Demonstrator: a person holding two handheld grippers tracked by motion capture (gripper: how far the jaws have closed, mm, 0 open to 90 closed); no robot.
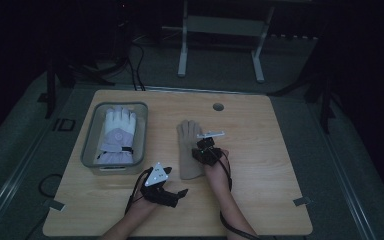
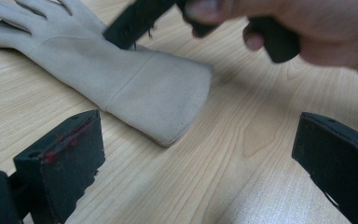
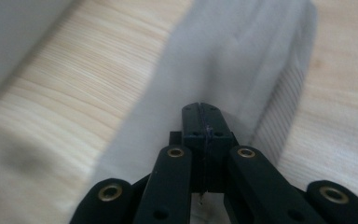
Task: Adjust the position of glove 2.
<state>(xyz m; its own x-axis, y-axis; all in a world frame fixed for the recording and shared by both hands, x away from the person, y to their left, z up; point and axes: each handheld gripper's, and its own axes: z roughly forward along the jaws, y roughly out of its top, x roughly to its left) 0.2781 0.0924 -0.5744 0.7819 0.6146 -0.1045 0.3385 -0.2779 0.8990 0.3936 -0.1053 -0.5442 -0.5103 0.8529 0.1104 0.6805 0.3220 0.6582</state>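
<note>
Fabric of the beige glove point(image 1: 190, 149) looks soft and limp, so it is judged light, easily folded, and likely to sag wherever it is not supported. It lies flat on the desk point(image 1: 260, 165), near the middle, fingers pointing away from the person and cuff toward them. The wide cuff, seen close in the left gripper view point(image 2: 168, 100), offers a free edge where a hold could be taken; a pinch through a fold of cloth is judged safer than one on a single finger.

The right gripper point(image 1: 203, 148) is set at the glove's right edge, and in the right gripper view its jaws are seen closed together over the pale cloth point(image 3: 233, 60); whether any cloth is actually caught between them cannot be told. The left gripper point(image 1: 177, 194) is held low over bare wood, just short of the cuff, with its jaws spread wide and nothing between them.

To the left a clear plastic bin point(image 1: 91, 131) stands on the desk, and a white glove point(image 1: 117, 135) lies inside it. Bin and beige glove are apart, with open wood between. A round cable hole point(image 1: 218, 107) is set near the far edge. Nothing is seen standing between the glove and the bin.
</note>
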